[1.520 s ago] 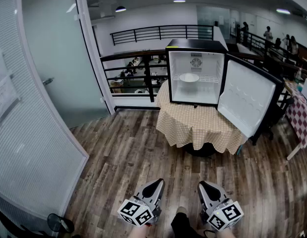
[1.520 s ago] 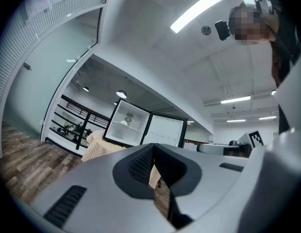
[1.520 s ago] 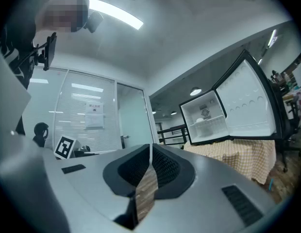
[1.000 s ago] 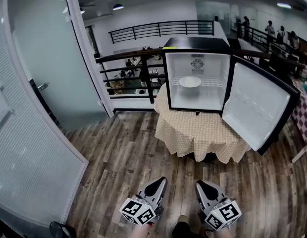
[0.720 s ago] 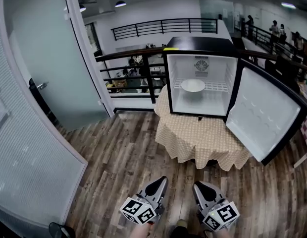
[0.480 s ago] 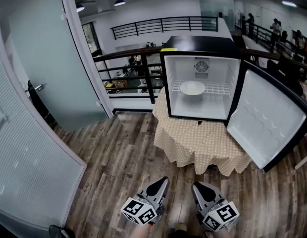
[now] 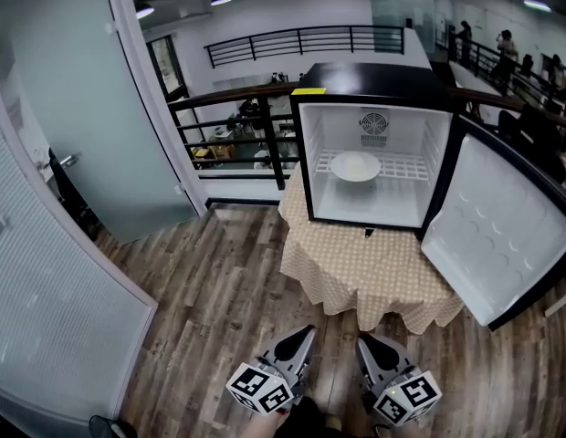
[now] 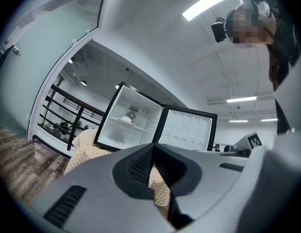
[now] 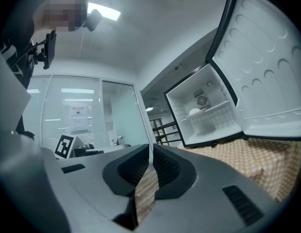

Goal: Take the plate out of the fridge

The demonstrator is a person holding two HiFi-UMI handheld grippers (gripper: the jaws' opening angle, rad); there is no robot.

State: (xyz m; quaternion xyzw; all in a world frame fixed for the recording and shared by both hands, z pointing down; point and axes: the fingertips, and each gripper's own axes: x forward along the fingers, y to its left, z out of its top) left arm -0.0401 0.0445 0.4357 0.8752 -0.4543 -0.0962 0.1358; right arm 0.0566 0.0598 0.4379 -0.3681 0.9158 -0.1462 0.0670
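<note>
A small black fridge point(image 7: 374, 80) with a white inside stands on a round table under a checked cloth point(image 7: 365, 258). Its door point(image 7: 502, 235) hangs wide open to the right. A white plate point(image 7: 355, 166) rests on the wire shelf inside; the plate point(image 8: 127, 119) is tiny in the left gripper view, and the plate point(image 9: 194, 111) shows small in the right gripper view. My left gripper point(image 7: 304, 335) and right gripper point(image 7: 366, 345) are held low near my body, well short of the table. Both have their jaws closed together with nothing between them.
A frosted glass door point(image 7: 100, 108) and a glass partition point(image 7: 46, 318) line the left side. Behind the table runs a black railing point(image 7: 228, 135). Wood floor point(image 7: 219, 299) lies between me and the table. People stand far off at the back right.
I have walked toward the fridge, which now looks larger and nearer in the head view. Both grippers stay low in front of me, still shut.
</note>
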